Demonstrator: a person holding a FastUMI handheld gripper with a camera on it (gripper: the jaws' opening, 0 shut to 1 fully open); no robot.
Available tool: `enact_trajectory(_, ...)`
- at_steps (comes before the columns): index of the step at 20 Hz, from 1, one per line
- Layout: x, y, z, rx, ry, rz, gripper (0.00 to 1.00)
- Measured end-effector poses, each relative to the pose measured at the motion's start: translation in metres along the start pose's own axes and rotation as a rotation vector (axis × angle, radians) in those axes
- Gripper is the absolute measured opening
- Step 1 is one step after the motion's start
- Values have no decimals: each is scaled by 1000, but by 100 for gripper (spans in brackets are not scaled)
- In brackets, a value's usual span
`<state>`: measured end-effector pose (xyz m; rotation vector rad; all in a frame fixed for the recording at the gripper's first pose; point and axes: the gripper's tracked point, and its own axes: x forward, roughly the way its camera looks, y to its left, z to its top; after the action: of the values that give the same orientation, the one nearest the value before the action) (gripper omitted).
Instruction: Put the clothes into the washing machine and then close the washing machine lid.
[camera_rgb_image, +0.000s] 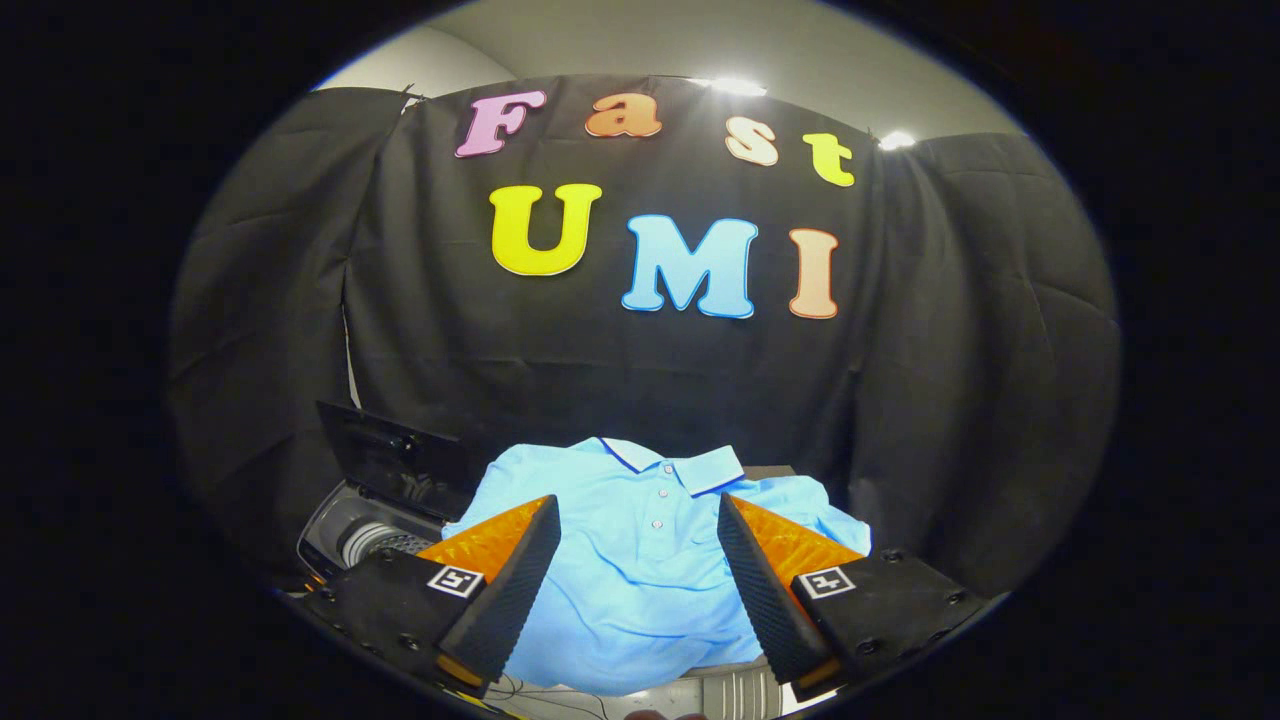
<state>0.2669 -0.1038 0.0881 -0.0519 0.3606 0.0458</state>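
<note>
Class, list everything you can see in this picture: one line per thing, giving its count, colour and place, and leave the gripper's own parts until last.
polo shirt: one, light blue with a dark-trimmed collar, lying spread out ahead of and between the fingers.
washing machine: one, grey with a silvery drum, beside the shirt beyond one finger.
washing machine lid: one, black, raised open behind the drum.
cables: a few, thin and dark, on the pale surface below the shirt.
gripper: one, black fingers with orange backs, open above the shirt, holding nothing.
</note>
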Motion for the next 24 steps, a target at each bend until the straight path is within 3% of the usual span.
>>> enact_trajectory(6,40,-7,-7,-16,29,-10,98)
enact_trajectory(14,90,-3,-53,-5,143,14,98)
enact_trajectory(24,109,6,-89,-18,295,66,98)
